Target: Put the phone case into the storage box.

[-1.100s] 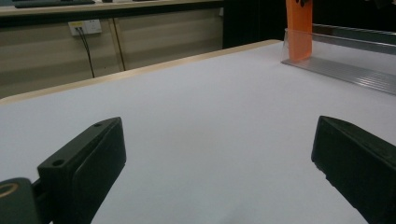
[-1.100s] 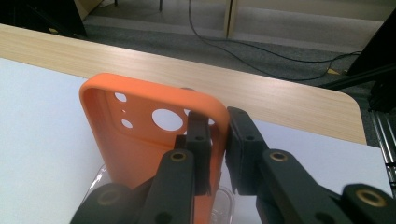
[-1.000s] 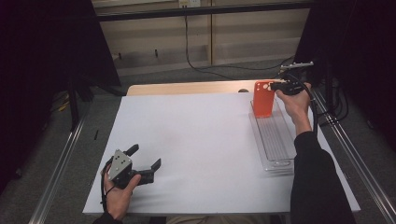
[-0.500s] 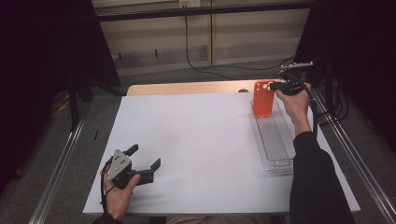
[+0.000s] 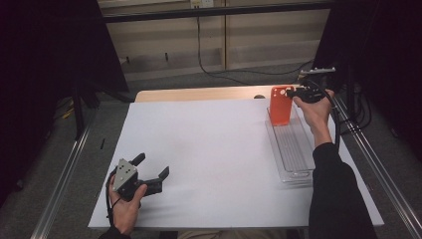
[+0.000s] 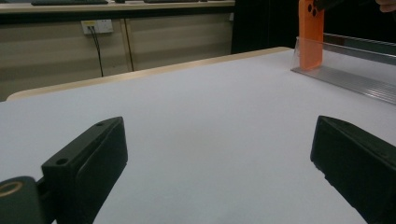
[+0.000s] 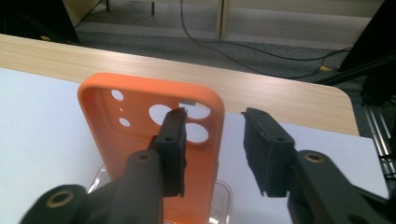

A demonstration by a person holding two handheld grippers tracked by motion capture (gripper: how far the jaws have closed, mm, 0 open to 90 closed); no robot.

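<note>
An orange phone case (image 5: 281,105) (image 6: 310,35) (image 7: 130,135) stands upright at the far end of a clear ribbed tray (image 5: 293,154) (image 6: 355,77) on the table's right side. My right gripper (image 5: 291,93) (image 7: 212,116) is at the case's top right corner. Its jaws have just been opening: the case's upper right edge lies between them, with a gap to the right-hand jaw. My left gripper (image 5: 152,165) (image 6: 219,122) rests low over the white sheet (image 5: 209,144) at the near left, jaws wide apart with nothing between them.
The white sheet covers most of a wooden table, whose bare far edge (image 5: 199,93) shows behind it. Metal rails (image 5: 64,174) (image 5: 383,169) run along both sides. A black cable (image 5: 209,64) lies on the floor beyond the table.
</note>
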